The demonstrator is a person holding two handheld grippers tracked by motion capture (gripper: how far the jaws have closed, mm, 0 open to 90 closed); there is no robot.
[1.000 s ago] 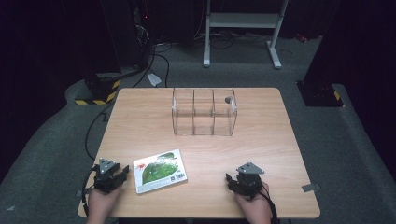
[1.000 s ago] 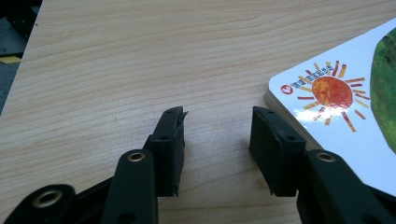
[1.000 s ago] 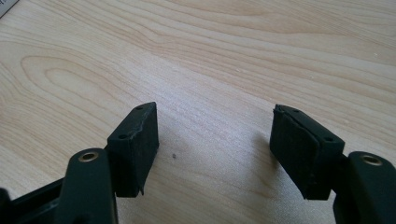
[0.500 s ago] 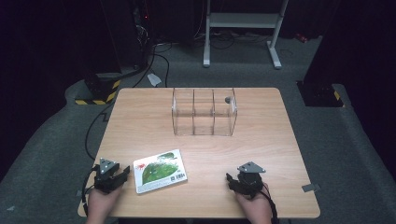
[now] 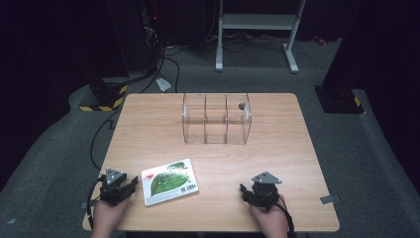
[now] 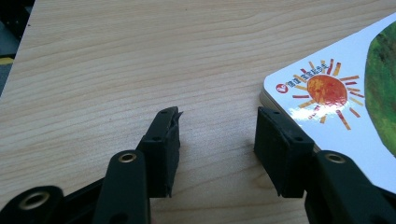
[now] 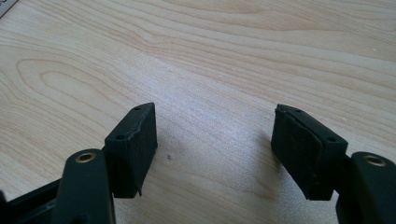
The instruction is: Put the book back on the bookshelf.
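Observation:
A white picture book (image 5: 169, 181) with a green cover image and an orange sun lies flat near the table's front left. My left gripper (image 5: 131, 184) rests just left of it, open. Its jaws have just been opening, with only bare wood between them. In the left gripper view the book's corner (image 6: 336, 107) lies beside the right-hand jaw of the left gripper (image 6: 217, 114). My right gripper (image 5: 244, 191) sits at the front right, open over bare wood, as the right gripper view shows (image 7: 215, 114).
A clear box (image 5: 216, 119) with three compartments stands at the middle back of the wooden table (image 5: 277, 158); a small dark thing (image 5: 241, 105) is at its right end. Cables and a yellow-black striped block (image 5: 106, 101) lie on the floor at the left.

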